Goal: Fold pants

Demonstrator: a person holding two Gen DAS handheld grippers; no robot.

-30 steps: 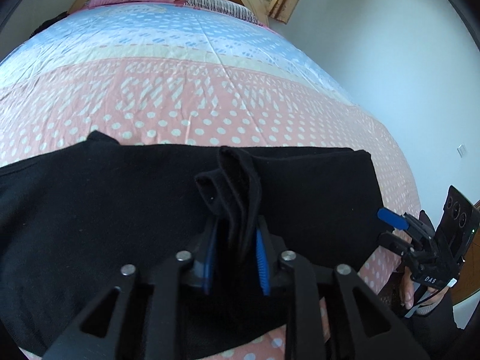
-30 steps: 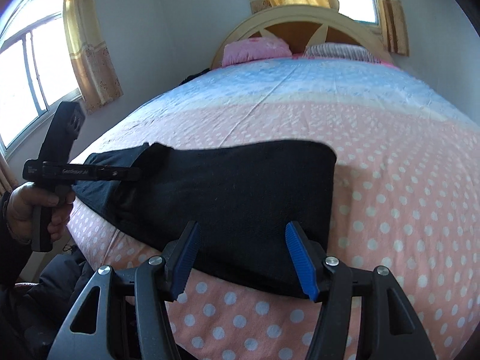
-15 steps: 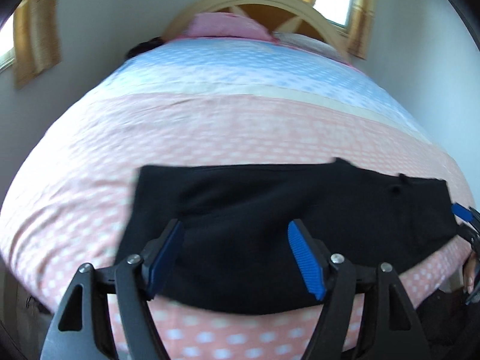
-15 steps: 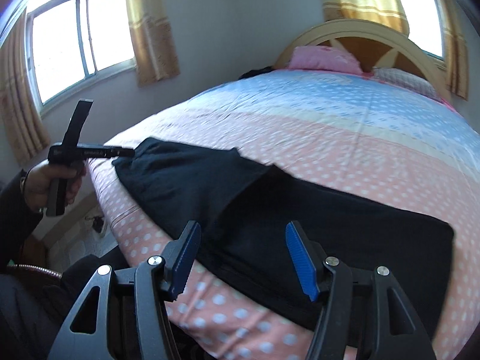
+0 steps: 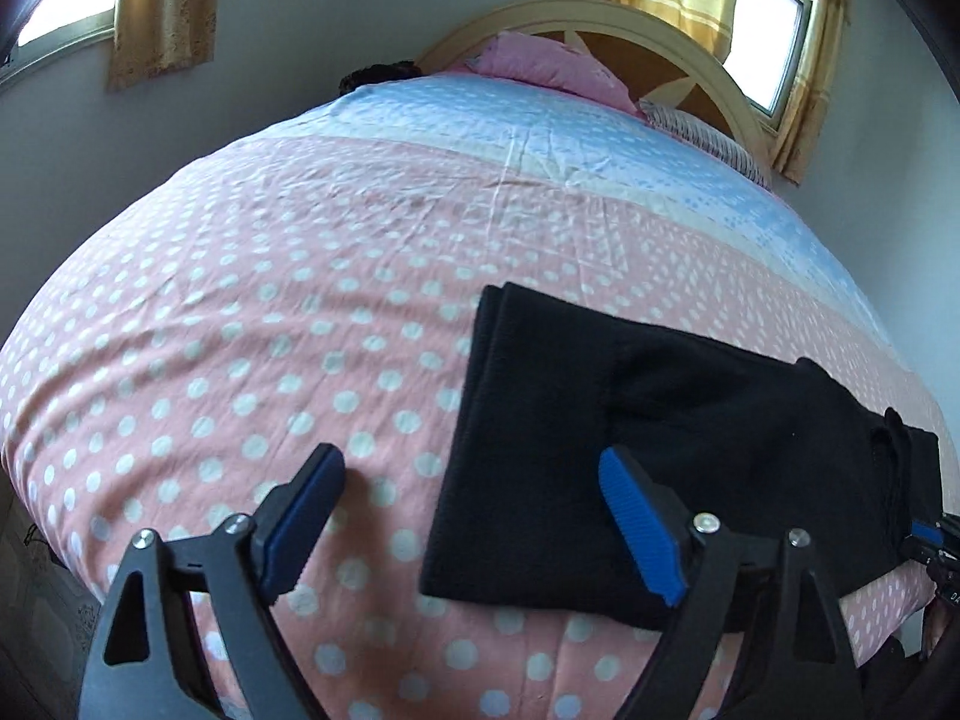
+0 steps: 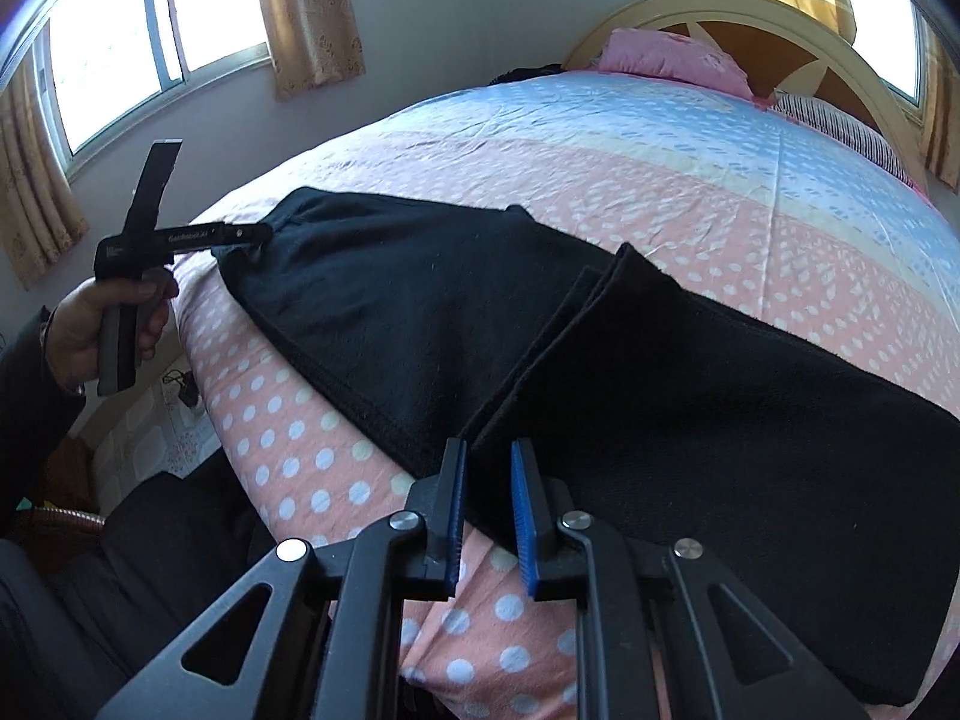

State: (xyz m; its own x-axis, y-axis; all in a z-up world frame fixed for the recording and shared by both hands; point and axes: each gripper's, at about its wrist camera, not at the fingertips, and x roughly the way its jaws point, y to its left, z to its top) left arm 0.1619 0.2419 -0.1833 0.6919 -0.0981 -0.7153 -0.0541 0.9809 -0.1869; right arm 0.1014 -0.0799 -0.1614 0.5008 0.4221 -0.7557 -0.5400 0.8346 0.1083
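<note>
- Left wrist view: the left gripper (image 5: 474,516) hangs over the near edge of the bed (image 5: 252,300), jaws spread wide and opening, nothing held. One blue pad (image 5: 303,519) sits over bare polka-dot cover, the other over the cloth.
- The black pants (image 5: 630,456) lie flat along that near edge, their end squared off towards the middle of the edge and the rest running off to the right.
- Far right, a sliver of the right gripper (image 5: 927,537) shows at the pants' far end.
- Right wrist view: the right gripper (image 6: 487,510) is closing, blue pads nearly together, with a fold edge of the pants (image 6: 630,396) at the gap. I can't tell whether the pads truly bite cloth.
- The pants run slantwise along the bed's (image 6: 660,180) near edge, one layer lapped over another mid-length.
- Off left, a hand (image 6: 99,324) holds the left gripper (image 6: 240,234) at the pants' far corner, where the near edge meets the bed's side.
- Handling, by my reckoning: soft, fleecy, light, floppy, so it'll sag and drag rather than slide. Best to pinch through all layers at a hemmed edge or corner, both ends lifted together, or the stack will slew.
</note>
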